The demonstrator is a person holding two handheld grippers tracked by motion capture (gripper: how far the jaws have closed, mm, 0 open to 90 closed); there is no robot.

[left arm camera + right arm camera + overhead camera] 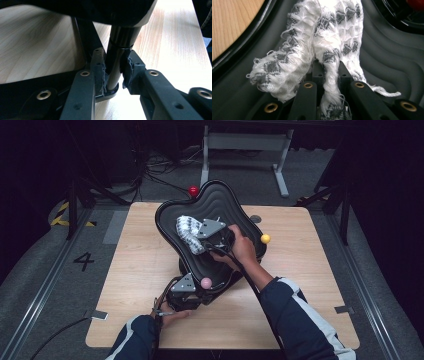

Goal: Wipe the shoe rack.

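Left gripper (184,292) mostly hidden under the tray rim in the high view, only its grey plate and dark body show; the person's left hand (169,316) half covered by it. In the left gripper view its jaws are clenched on the black stand post (115,62), a glossy round tube, frayed dark pads pressed to both sides; the post's top disappears into the dark underside of the tray, and its foot is partly cut off behind the left jaw. Stand base hard to make out, all black on black.

Right gripper (212,234) sits on the tray (235,207), jaws clenched on a white cloth (322,45) with a grey diamond pattern, loose knit, frayed threads hanging. A bunched strip of it runs down between the jaws; the rest piles up ahead of and to the left of them, so the jaw tips are buried. The right hand (241,247) covers the gripper's rear.

Tray is black moulded plastic, wavy outline, concentric ridges inside, tilted on its post. Small balls at its rim: red (193,190), yellow (265,238), pink (206,282) just beside the left gripper. Bench (320,280) is pale wood grain
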